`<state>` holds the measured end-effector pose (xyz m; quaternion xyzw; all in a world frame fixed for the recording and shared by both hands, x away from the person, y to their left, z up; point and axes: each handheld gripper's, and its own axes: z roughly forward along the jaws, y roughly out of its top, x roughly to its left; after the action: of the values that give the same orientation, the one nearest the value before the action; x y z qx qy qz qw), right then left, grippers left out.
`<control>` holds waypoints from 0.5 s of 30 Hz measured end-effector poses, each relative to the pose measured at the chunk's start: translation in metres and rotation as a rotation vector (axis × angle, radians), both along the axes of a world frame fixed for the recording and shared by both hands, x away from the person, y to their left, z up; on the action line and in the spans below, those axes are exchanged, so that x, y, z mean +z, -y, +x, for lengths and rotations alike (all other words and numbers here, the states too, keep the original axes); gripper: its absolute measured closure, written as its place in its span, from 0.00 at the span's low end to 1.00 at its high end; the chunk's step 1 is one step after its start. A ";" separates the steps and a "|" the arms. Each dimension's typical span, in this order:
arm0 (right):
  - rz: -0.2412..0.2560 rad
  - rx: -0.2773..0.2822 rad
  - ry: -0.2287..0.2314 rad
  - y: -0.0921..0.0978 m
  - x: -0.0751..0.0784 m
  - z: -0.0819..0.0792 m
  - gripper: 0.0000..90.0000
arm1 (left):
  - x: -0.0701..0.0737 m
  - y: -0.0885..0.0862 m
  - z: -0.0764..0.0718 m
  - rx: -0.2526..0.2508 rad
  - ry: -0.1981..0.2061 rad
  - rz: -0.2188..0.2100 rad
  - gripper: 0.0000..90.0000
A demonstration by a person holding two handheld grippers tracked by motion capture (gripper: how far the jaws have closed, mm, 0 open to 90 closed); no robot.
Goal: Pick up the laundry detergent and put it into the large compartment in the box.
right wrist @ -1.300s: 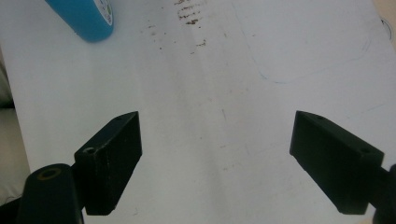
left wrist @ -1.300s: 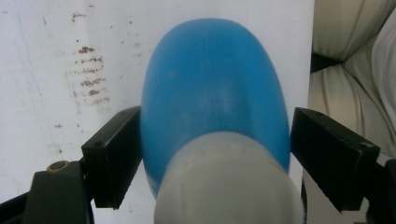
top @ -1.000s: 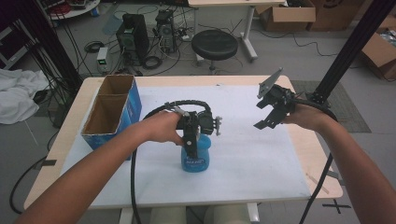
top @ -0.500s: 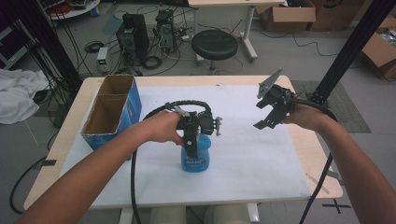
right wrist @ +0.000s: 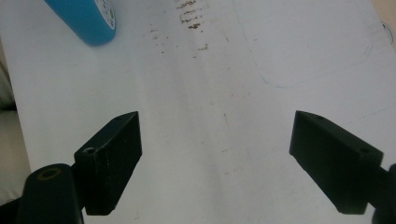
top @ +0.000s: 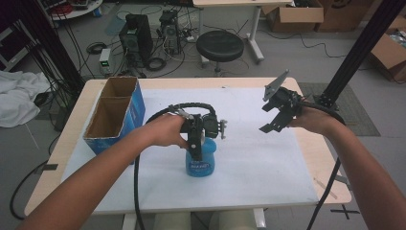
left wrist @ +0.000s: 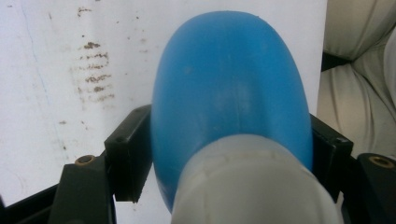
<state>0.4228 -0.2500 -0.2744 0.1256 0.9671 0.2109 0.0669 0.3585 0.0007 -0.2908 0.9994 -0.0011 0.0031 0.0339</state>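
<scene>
**Left gripper clamping the blue bottle, right one hanging open**

So the blue bottle is standing upright on the white sheet covering the counter, sitting a bit toward the near edge and roughly mid-width. The left gripper is coming down on it from above, and in the left gripper view its black jaws are pressing against both sides of the blue body, with the bottle's whitish top right up close to the camera. Off to the right, well apart from the bottle, the right gripper is hovering above the sheet near the right edge with its jaws spread wide and nothing between them. Farther back, a blue cardboard box with two open compartments is sitting by the far left corner of the counter.
</scene>
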 end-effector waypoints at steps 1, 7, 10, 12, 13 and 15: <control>-0.001 0.001 -0.002 0.000 0.000 0.000 0.18 | 0.000 0.000 0.000 -0.002 0.001 -0.001 0.35; -0.001 -0.001 0.000 -0.001 0.000 0.000 0.18 | 0.000 0.000 -0.001 -0.001 0.005 -0.004 0.38; 0.000 0.002 0.000 -0.001 -0.001 0.000 0.18 | 0.000 0.000 -0.001 -0.007 -0.001 -0.006 0.40; 0.001 0.001 -0.002 -0.002 -0.001 0.000 0.18 | 0.000 0.000 -0.001 -0.007 -0.001 -0.005 0.41; -0.001 0.004 -0.001 -0.002 -0.001 0.000 0.18 | 0.000 0.000 -0.001 -0.007 -0.001 -0.005 0.41; 0.000 0.005 -0.001 -0.002 -0.001 0.000 0.18 | 0.001 -0.001 -0.001 -0.004 -0.003 -0.005 0.41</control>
<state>0.4229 -0.2478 -0.2755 0.1233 0.9675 0.2107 0.0658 0.3572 0.0013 -0.2902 0.9993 -0.0029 0.0014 0.0363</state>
